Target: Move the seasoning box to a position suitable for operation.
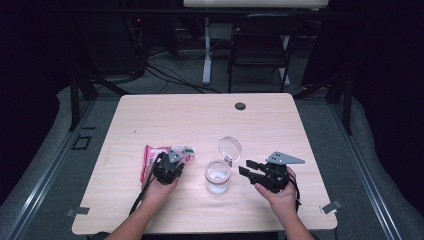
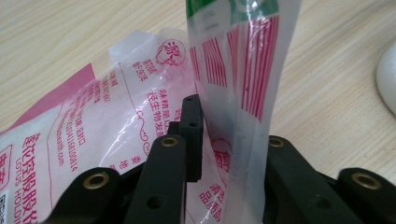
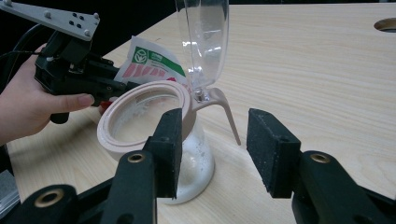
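My left gripper (image 1: pixel 172 161) pinches a crinkly clear plastic packet (image 2: pixel 233 70) with pink print, lying left of the jar (image 1: pixel 218 176). My right gripper (image 3: pixel 215 149) stands spread beside that rounded glass jar, its clear hinged lid (image 3: pixel 203 37) upright.

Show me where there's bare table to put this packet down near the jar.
The far half of the table, between the jar's open lid and the grommet hole, is bare. So is the front edge strip between the forearms. It is crowded around the glass jar: the packet in the left claw sits beside it, the right claw opposite.
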Demonstrator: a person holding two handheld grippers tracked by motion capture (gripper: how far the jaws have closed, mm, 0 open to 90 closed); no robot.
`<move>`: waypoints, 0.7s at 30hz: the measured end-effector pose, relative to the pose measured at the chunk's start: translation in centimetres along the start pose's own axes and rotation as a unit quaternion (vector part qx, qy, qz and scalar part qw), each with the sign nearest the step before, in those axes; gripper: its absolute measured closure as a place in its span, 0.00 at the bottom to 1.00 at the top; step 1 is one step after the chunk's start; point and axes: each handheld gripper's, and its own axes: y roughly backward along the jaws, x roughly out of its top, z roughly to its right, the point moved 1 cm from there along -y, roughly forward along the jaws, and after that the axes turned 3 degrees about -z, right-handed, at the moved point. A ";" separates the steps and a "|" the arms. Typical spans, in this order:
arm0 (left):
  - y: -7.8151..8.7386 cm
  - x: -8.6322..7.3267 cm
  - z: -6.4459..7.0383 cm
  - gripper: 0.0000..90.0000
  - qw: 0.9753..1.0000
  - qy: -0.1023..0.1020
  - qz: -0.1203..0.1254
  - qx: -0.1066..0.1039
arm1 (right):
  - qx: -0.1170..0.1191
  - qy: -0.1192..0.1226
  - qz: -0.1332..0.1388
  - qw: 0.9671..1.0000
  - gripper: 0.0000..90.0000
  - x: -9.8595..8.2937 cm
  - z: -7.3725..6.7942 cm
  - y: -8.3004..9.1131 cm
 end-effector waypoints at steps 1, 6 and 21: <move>0.1 0.0 -0.3 0.91 1.000 0.006 -0.002 -0.007 | 0.000 0.000 -0.001 1.000 0.62 0.0 0.0 0.0; 0.2 0.0 -0.7 0.93 0.999 0.029 0.003 -0.022 | 0.001 0.000 0.000 1.000 0.62 0.0 0.0 0.0; 0.9 0.0 -1.6 0.99 0.997 0.055 0.019 -0.047 | 0.001 0.000 0.002 1.000 0.62 0.0 0.0 0.1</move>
